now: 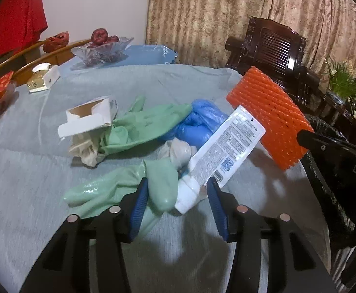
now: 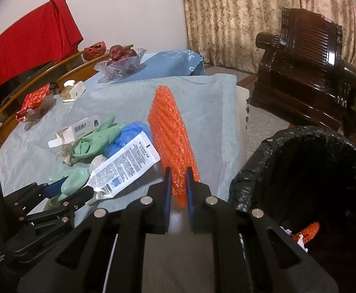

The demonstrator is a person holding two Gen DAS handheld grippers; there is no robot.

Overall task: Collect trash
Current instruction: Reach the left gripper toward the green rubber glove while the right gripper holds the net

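Left gripper (image 1: 176, 193) wide open, blue pads either side of white tube (image 1: 223, 151) and green glove (image 1: 119, 188), gripping neither. Right gripper (image 2: 178, 183) clamped on orange foam net (image 2: 172, 131), held above table's right edge. Black-lined bin (image 2: 300, 171) just beside that edge. Torn box (image 1: 90, 117), blue bag (image 1: 200, 119) mid-table.

Orange foam net (image 2: 172, 131): ribbed, rough plastic mesh. White tube (image 1: 223, 146): glossy printed plastic. Green gloves (image 1: 151, 124): shiny rubber. Worktop (image 1: 31, 166) cloth: matt grey weave. Bin liner (image 2: 275, 151): crinkled glossy black film.
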